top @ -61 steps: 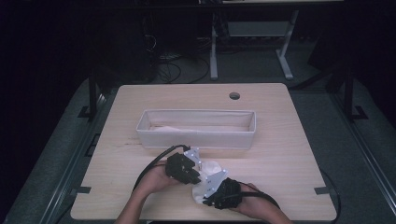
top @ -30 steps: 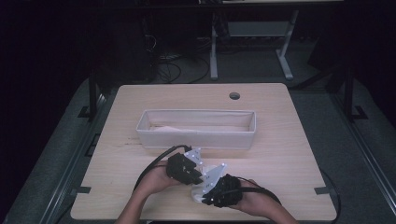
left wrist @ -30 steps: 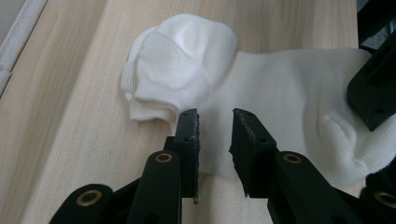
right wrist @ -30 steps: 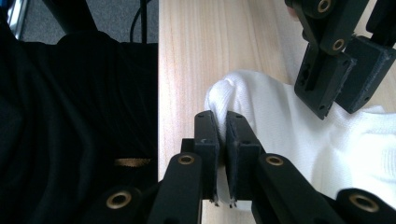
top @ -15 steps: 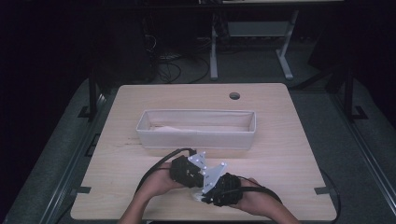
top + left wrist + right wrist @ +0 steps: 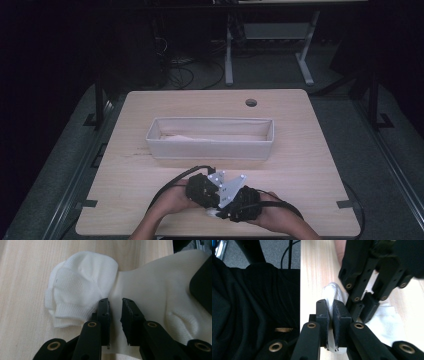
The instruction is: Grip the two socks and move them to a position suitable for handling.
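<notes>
White sock (image 6: 155,297) lying flat on the desk (image 6: 310,150) near its front edge, in front of the fabric bin (image 6: 210,137), partly folded, with a bunched end (image 6: 80,292) turned over. Right tool (image 6: 331,311) clamped tight on a fold of the sock right at the desk's edge. Left tool (image 6: 115,307) just been narrowing, jaws astride a ridge of the knit with a slim gap between them, pads seemingly pinching that ridge. Both tools crowded together, nearly touching. Risks, as a judgement: thin grip slipping off the soft knit if pulled apart too fast; fold springing open once one side lets go; jaws knocking together; sock dragged over the edge onto the floor.
</notes>
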